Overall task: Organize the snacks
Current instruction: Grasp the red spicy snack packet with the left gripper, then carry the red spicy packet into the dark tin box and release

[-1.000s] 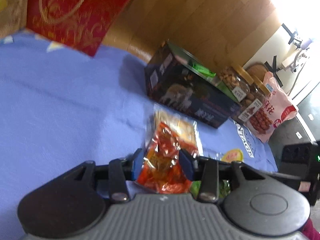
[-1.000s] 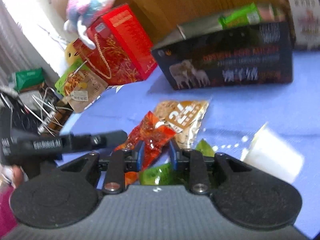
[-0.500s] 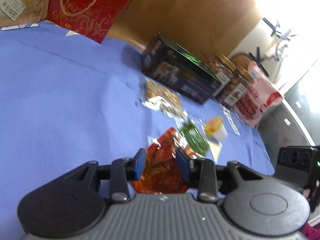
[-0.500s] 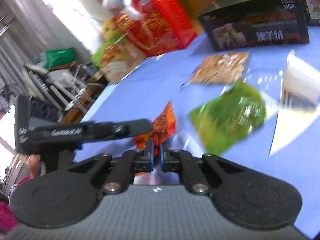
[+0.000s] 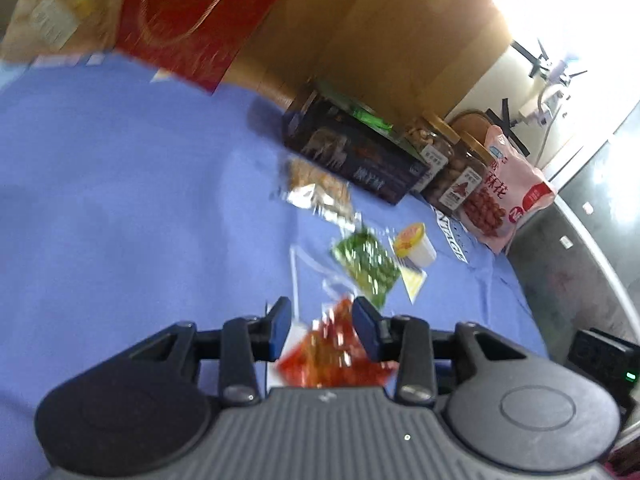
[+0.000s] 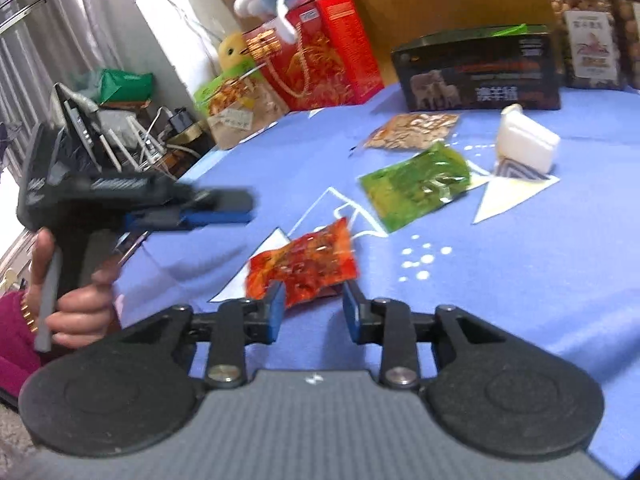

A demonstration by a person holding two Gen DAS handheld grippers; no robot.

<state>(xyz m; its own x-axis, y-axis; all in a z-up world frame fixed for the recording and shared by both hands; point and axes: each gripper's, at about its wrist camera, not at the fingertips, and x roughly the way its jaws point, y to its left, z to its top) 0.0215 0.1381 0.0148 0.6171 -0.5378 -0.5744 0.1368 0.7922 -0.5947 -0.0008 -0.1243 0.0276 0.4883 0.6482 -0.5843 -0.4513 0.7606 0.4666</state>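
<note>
A: Progress? Red crinkly plastic snack packet (image 6: 304,266) lies flat on the blue patterned tablecloth (image 6: 540,280), between the spread fingers of the right gripper (image 6: 312,306); nothing held.

B: Left gripper (image 5: 322,330): also wide open, empty, above the same packet.

A: Green foil packet (image 6: 418,182), clear nut packet (image 6: 414,126), white tub with yellow lid (image 5: 414,242) all loose, spaced in a rough line. I'd judge sorting barely half done.

B: Back edge: dark cardboard box (image 6: 478,76), nut jars (image 6: 584,28), red gift bag (image 6: 320,56). Wooden panel behind; cluttered shelf at the left.
</note>
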